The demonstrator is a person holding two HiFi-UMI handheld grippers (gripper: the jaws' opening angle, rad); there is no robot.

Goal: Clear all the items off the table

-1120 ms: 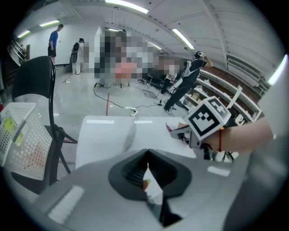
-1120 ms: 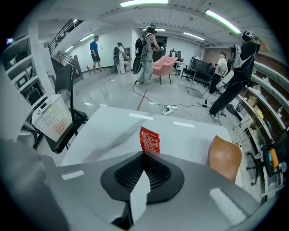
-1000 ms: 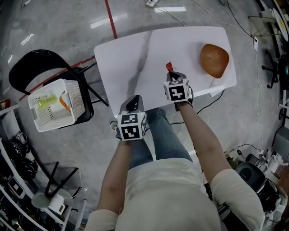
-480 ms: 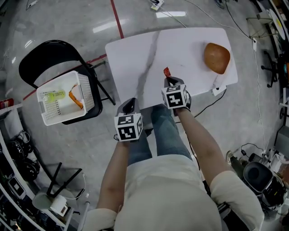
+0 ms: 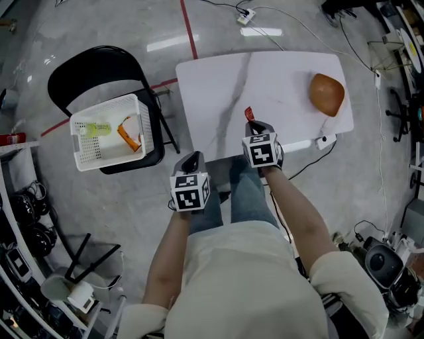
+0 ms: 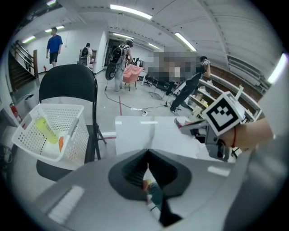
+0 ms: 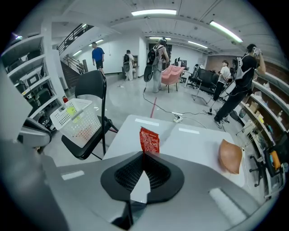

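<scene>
A white marble-look table (image 5: 218, 86) holds a brown rounded loaf-like item (image 5: 327, 93) at its right end, which the right gripper view shows as well (image 7: 230, 156). My right gripper (image 5: 252, 123) hangs over the table's near edge, shut on a small red packet (image 5: 248, 114) that sticks up from its tips (image 7: 149, 140). The left gripper (image 5: 193, 157) is off the table's near-left corner, shut with nothing in it (image 6: 147, 152). On a black folding chair (image 5: 99, 69) to the left sits a white basket (image 5: 147, 126) with a yellow-green item and an orange one inside.
A red floor line (image 5: 191, 26) and cables with a power strip (image 5: 246, 13) run beyond the table. Shelves of gear (image 5: 26, 238) line the left side. Several people (image 7: 156, 58) stand far off in the room. The person's legs are just below the table's near edge.
Both grippers have shifted left along the table's near edge, toward the basket. The left one now hangs off the table's corner. The red packet stays clamped in the right gripper.
</scene>
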